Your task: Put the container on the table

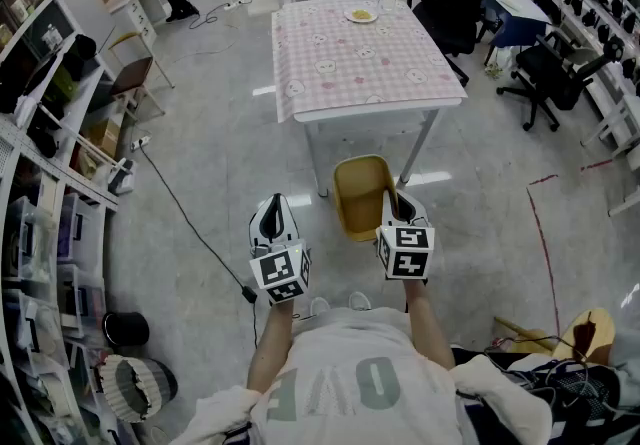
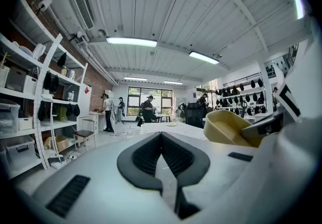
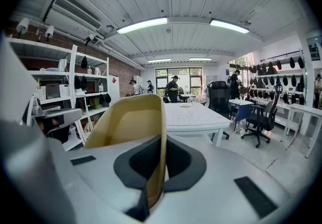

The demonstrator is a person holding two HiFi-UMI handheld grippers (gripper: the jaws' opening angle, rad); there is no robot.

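Observation:
A yellow plastic container [image 1: 360, 195] hangs in the air in front of the person, short of the table [image 1: 340, 73] with the pink patterned cloth. My right gripper [image 1: 398, 207] is shut on the container's right wall; in the right gripper view that yellow wall [image 3: 126, 127] stands upright between the pads of the right gripper [image 3: 153, 167]. My left gripper [image 1: 272, 213] is held level to the left of the container, apart from it, shut with nothing in it. In the left gripper view the container [image 2: 229, 126] shows at the right, beyond the left gripper [image 2: 161, 160].
A small plate [image 1: 361, 15] and a glass [image 1: 388, 1] sit at the table's far end. Storage shelves [image 1: 40, 143] line the left side. Office chairs [image 1: 540, 73] stand to the right. A cable [image 1: 190, 223] runs across the floor, and a black bin [image 1: 125, 328] sits at lower left.

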